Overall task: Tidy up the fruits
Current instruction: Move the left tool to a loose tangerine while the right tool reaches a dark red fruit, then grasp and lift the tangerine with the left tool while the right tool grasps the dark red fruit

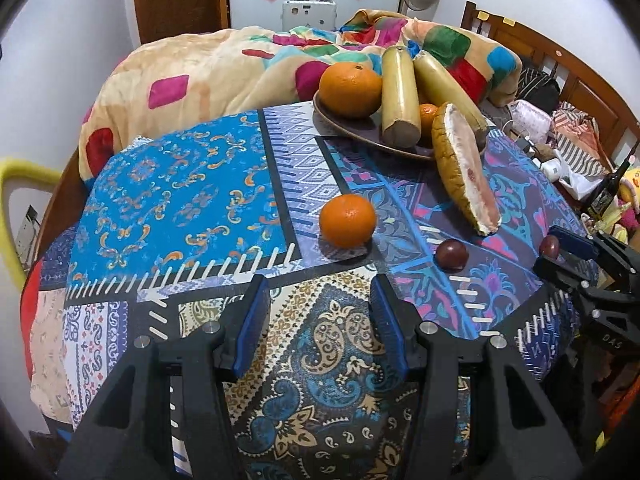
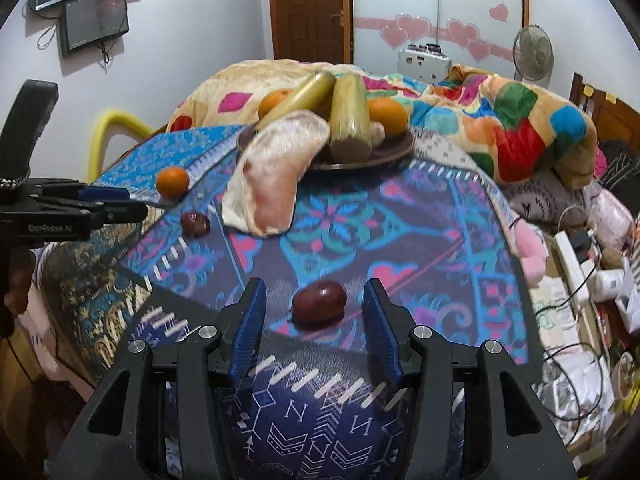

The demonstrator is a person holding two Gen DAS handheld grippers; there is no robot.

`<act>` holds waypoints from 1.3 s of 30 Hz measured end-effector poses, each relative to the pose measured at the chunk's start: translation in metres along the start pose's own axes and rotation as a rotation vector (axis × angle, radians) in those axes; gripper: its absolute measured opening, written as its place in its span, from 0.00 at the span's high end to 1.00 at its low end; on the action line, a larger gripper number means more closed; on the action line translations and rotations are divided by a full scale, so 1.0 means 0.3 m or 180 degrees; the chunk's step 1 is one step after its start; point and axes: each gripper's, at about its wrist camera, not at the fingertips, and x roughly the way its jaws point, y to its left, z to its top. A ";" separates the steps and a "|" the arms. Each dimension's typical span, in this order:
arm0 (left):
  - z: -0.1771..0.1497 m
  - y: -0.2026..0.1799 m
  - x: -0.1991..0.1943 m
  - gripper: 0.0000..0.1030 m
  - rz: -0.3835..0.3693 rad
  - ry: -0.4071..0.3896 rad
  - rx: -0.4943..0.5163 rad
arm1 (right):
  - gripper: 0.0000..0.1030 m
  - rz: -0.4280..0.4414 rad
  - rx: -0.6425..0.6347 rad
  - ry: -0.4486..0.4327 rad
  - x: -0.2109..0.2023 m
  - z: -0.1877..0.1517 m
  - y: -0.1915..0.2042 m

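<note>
Each tool, left tool (image 1: 318, 326) and right tool (image 2: 316, 330), is matte black plastic with silver screws and ribbed blue pads (image 1: 250, 326); white lettering marks the body.

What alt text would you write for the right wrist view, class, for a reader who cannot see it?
The open right gripper straddles a dark red fruit on a patterned cloth. Beyond lie a pomelo wedge, a loose orange and a plate of fruit; the left gripper enters left.
</note>
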 end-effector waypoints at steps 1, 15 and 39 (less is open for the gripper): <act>0.000 -0.002 0.001 0.49 0.0008 -0.0009 0.0011 | 0.64 0.0009 0.0019 -0.0030 -0.004 -0.003 -0.002; 0.081 -0.028 0.075 0.53 -0.0040 -0.0024 0.0006 | 0.77 0.0022 0.0023 -0.0120 -0.025 0.042 -0.052; 0.222 -0.030 0.031 0.68 -0.0046 -0.0269 0.0116 | 0.77 -0.0068 0.0082 -0.0252 0.034 0.226 -0.172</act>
